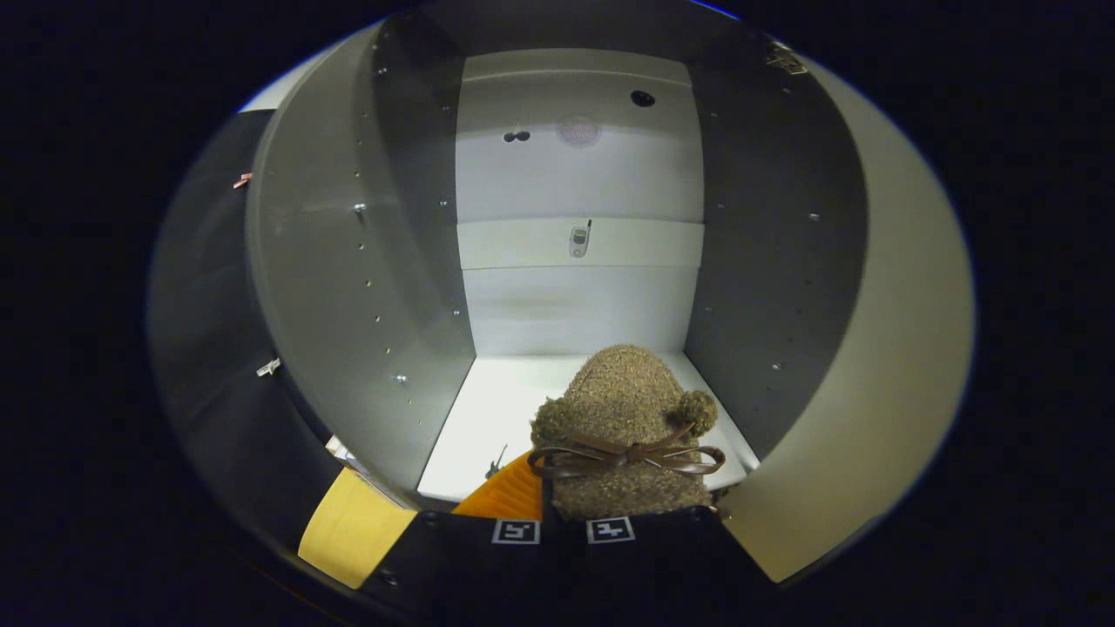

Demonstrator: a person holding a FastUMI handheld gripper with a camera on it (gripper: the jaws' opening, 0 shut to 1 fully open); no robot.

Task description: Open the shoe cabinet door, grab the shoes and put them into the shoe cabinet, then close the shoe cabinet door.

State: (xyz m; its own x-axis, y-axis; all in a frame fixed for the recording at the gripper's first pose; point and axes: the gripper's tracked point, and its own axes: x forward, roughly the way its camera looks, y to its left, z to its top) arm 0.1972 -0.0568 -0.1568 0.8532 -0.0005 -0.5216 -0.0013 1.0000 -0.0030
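At the mouth of the shoe cabinet (366,287), seen from the gripper view, the door is already open and the white floor of the lower compartment lies just ahead. A fuzzy brown shoe (623,435), slipper-like, with two small pompoms and a thin dark bow (625,455) across its upper, sits right in front of the gripper (563,529). The fingers stand close together at the shoe's near end and appear to pinch its rim, though the contact itself is hidden, so I cannot tell for sure that both press on it. The shoe's rounded toe points away, into the cabinet toward the back panel (579,174), and its long axis runs roughly in line with the fingers. Its forepart hangs over or rests on the compartment floor; which of the two is unclear. It looks light and soft, likely to sag or swing, so a hold on the firmer heel rim seems best. A small pale object (579,239) is fixed on the back panel.
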